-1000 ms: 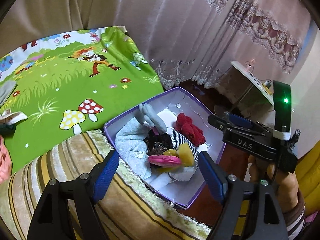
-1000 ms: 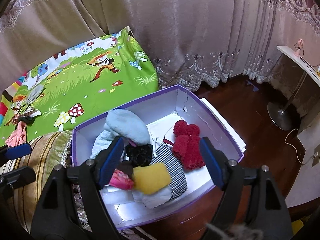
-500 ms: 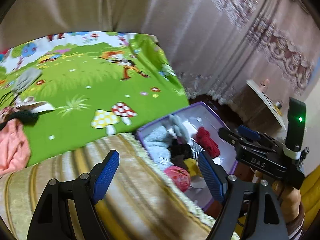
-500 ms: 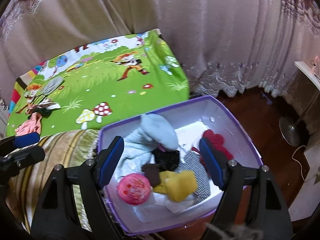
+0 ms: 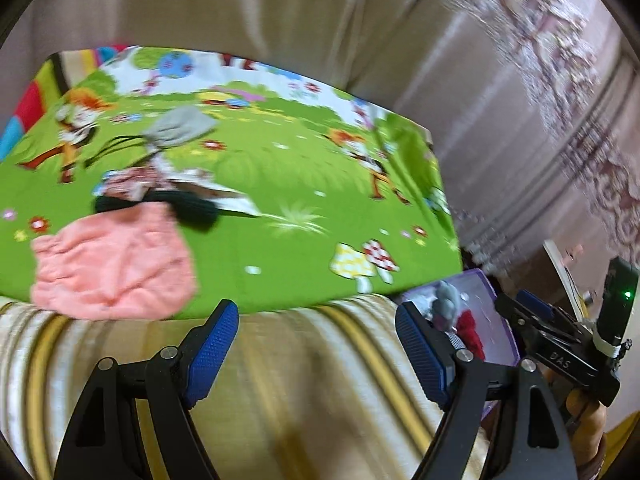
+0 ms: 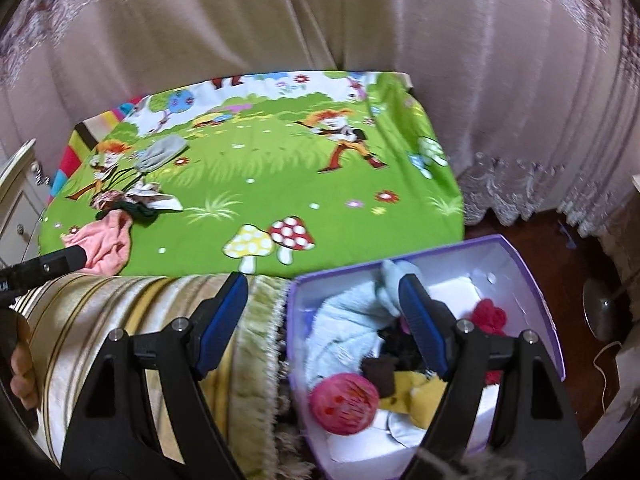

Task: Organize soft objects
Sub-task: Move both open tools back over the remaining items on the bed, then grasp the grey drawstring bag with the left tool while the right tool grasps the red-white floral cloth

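The pink ball (image 6: 345,403) now lies in the purple box (image 6: 532,280), at its near edge, beside the yellow plush (image 6: 416,394), light blue towel (image 6: 340,320) and red knit piece (image 6: 488,314). A second ago that ball was only entering the box. Both views have since swung toward the green play mat (image 5: 280,184). I judge the next pick is the salmon-pink cloth (image 5: 112,260), crumpled at the mat's near left edge, touching a dark knit item (image 5: 192,208). My left gripper (image 5: 316,356) is released and empty over the striped cushion (image 5: 300,400). My right gripper (image 6: 322,318) is also spread, empty.
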A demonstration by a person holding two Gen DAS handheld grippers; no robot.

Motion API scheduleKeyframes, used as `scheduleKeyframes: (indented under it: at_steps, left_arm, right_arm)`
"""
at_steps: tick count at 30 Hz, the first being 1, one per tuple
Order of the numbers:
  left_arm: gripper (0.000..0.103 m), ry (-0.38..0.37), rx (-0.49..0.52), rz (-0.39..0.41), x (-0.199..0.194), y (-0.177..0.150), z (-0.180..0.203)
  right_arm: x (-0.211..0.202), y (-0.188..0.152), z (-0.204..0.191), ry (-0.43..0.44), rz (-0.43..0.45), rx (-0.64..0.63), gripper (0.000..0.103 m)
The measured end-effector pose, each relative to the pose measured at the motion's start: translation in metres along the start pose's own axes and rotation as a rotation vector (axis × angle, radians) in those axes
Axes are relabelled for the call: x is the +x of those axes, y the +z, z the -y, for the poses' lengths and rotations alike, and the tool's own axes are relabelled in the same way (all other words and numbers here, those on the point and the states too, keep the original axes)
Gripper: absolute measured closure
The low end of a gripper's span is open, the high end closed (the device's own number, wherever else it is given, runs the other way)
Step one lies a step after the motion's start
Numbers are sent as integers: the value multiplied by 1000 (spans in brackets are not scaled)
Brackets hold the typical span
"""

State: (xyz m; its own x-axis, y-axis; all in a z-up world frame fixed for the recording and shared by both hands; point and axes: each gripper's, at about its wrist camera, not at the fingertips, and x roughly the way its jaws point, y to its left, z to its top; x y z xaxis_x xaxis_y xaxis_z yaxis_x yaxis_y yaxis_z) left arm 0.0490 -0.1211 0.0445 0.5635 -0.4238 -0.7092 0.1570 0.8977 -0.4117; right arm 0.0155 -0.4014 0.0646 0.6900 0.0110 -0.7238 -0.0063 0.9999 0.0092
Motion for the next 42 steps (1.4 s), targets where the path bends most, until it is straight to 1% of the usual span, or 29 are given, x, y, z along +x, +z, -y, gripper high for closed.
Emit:
scheduleKeyframes:
  at_steps: [7,9,13,19,25,34,42]
  left_arm:
    - [21,75,-72,24,-21,9,-58]
    - [21,98,-86,29,-24,12,-71]
    - [21,120,-102,36,-28,16,-88]
    - [21,152,-85,42,-29,26,-101]
    - [21,179,-78,45,-29,35,-116]
    - [22,199,-91,54,-28,51,-136]
    - [22,207,-109,48,-22,58,-153]
  right_arm:
    - [14,18,-34,41,-1,-69,23]
    - [19,25,-45,56,-2,-92,23]
    - [27,36,-65,80,5,-131,23]
    - [45,54,-97,133,-2,-181,23]
    - [66,71,-126,164,-9,-235,23]
    - [104,95,-173,231,-34,-293,23]
    - [133,106,-214,282,-54,-338,23]
